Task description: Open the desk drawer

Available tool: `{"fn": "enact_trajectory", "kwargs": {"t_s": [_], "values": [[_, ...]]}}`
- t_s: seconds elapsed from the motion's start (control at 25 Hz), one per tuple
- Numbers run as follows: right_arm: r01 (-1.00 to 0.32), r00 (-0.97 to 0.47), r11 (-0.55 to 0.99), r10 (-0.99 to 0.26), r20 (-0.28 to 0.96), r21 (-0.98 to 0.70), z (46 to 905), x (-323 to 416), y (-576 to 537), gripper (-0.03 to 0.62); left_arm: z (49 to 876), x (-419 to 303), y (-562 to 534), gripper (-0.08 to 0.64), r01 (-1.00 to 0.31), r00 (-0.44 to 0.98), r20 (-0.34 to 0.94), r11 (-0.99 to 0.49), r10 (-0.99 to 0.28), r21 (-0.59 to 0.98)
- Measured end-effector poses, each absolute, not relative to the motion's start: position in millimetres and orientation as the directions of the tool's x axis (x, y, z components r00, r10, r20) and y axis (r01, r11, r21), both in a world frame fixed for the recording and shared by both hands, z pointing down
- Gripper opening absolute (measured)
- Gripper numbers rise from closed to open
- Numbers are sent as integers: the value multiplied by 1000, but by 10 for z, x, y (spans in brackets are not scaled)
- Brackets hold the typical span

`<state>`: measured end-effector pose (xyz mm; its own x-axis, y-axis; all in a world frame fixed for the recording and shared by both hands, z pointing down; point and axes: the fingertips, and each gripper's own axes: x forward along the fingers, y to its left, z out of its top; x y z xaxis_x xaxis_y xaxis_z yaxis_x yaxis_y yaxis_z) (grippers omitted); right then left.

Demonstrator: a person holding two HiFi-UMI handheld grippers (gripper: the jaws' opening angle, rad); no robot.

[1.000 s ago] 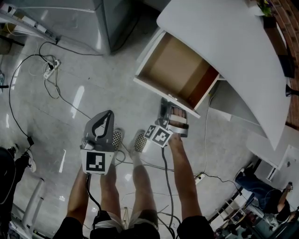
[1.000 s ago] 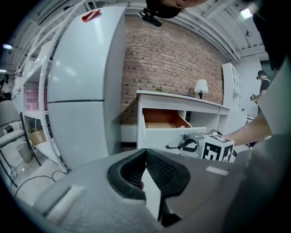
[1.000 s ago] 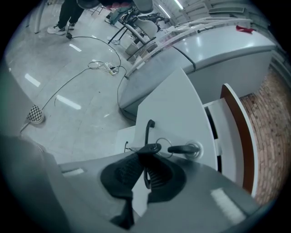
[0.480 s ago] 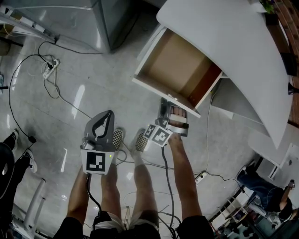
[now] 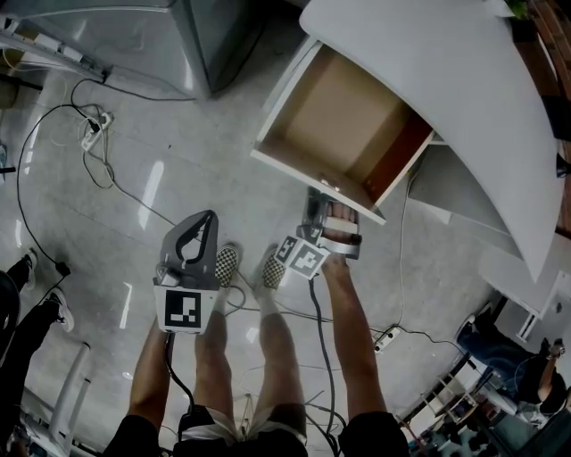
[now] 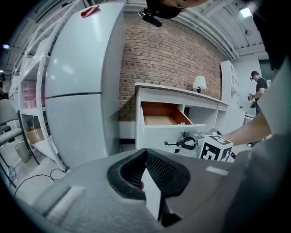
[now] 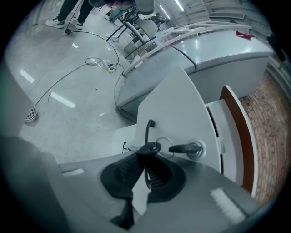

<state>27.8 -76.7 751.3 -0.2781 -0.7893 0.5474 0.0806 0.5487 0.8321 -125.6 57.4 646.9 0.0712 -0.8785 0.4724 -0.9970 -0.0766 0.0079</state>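
Since second ago, drawer (image 5: 335, 120) sits slightly further out from desk (image 5: 446, 80) front edge. We hold right gripper (image 7: 144, 159) clamped on key (image 7: 148, 148) dangling off lock (image 7: 195, 148). Left gripper (image 6: 145, 154) closed, empty. Drawer looks mostly open; little pull left.

Lighting: dim, muted throughout. Floor (image 5: 143, 192): pale glare streaks. Ceiling light (image 6: 246, 12): bright patch (left gripper view, upper right). Both gripper views: strong barrel distortion, black vignetted corners. Left tongs (image 6: 145, 151) and right tongs (image 7: 143, 157): soft-focused near lens.
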Motion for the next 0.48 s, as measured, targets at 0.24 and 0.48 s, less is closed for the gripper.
{"fn": "enact_trajectory", "kwargs": {"t_s": [0.24, 0.48], "values": [[73, -279, 536, -798, 534, 841, 7556, 289, -783, 17, 6532, -1226, 567, 11, -997, 76, 465, -78, -882, 14], [67, -280, 521, -809, 517, 851, 7581, 293, -786, 17, 6592, -1214, 586, 11, -996, 81, 482, -89, -873, 7]]}}
